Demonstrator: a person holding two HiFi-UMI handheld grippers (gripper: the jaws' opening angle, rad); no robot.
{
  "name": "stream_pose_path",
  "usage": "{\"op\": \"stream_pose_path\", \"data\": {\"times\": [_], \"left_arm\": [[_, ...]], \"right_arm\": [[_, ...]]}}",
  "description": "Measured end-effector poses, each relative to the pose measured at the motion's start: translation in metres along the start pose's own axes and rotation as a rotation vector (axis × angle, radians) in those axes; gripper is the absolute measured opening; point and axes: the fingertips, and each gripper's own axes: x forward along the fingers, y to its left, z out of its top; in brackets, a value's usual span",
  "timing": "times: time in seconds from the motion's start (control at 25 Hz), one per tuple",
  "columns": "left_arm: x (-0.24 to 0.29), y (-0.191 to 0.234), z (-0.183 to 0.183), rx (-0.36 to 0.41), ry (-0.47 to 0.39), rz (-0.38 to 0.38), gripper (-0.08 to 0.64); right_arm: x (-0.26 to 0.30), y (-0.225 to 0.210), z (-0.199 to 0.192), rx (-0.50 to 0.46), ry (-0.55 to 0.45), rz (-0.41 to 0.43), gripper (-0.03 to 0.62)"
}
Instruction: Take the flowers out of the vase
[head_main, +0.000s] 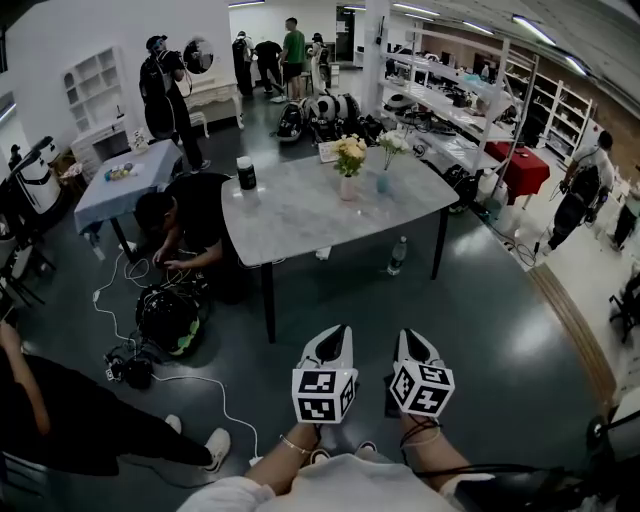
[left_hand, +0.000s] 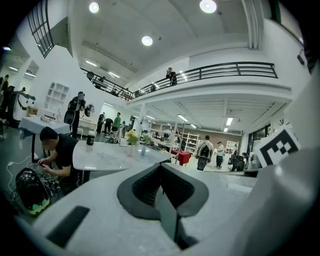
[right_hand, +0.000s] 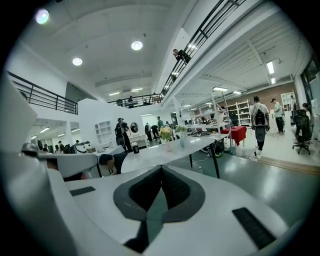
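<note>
Marbled grey tabletop (head_main: 300, 215) bears flowers (head_main: 350, 150) in vase (head_main: 347, 188).

We see a grey marble table (head_main: 300, 215) in the middle of the hall, with a black canister (head_main: 246, 173) near its far left corner. At its left side a person in black (head_main: 185, 225) crouches over a dark bag (head_main: 170, 318) and white cables (head_main: 200, 385) on the floor. A bottle (head_main: 397, 256) stands on the floor under the table's right side. Farther left is a blue-clothed table (head_main: 130, 190), far right a red-covered one (head_main: 520, 165).
</note>
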Motion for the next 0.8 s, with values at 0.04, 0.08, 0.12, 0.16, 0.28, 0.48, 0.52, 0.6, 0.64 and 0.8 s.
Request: {"op": "stream_pose_path", "data": {"times": [0.04, 0.08, 0.12, 0.16, 0.28, 0.48, 0.52, 0.6, 0.64, 0.8], "left_arm": [[0.001, 0.002, -0.001, 0.001, 0.004, -0.001, 0.008], [0.002, 0.004, -0.002, 0.005, 0.007, -0.003, 0.008], [0.003, 0.005, -0.003, 0.010, 0.009, -0.005, 0.008], [0.005, 0.007, -0.003, 0.015, 0.009, -0.006, 0.008], [0.011, 0.010, -0.004, 0.020, 0.013, -0.010, 0.008], [0.035, 0.020, -0.004, 0.035, 0.019, -0.003, 0.008], [0.041, 0.022, -0.002, 0.038, 0.019, 0.000, 0.008], [0.054, 0.026, 0.004, 0.047, 0.020, 0.002, 0.008], [0.061, 0.027, 0.006, 0.054, 0.020, 0.002, 0.008], [0.098, 0.030, 0.016, 0.067, 0.012, 0.013, 0.008]], "right_arm": [[0.002, 0.000, -0.002, 0.001, 0.003, -0.004, 0.006], [0.003, 0.000, -0.004, 0.002, 0.007, -0.008, 0.006], [0.005, -0.001, -0.006, 0.003, 0.011, -0.012, 0.006], [0.007, -0.002, -0.007, 0.006, 0.016, -0.015, 0.006], [0.014, -0.006, -0.011, 0.012, 0.025, -0.025, 0.006], [0.041, -0.020, -0.007, 0.024, 0.024, -0.036, 0.006], [0.048, -0.021, -0.004, 0.027, 0.023, -0.036, 0.006], [0.062, -0.024, 0.002, 0.033, 0.020, -0.034, 0.006], [0.070, -0.026, 0.005, 0.037, 0.019, -0.032, 0.006], [0.106, -0.041, 0.016, 0.050, 0.026, -0.016, 0.006]]}}
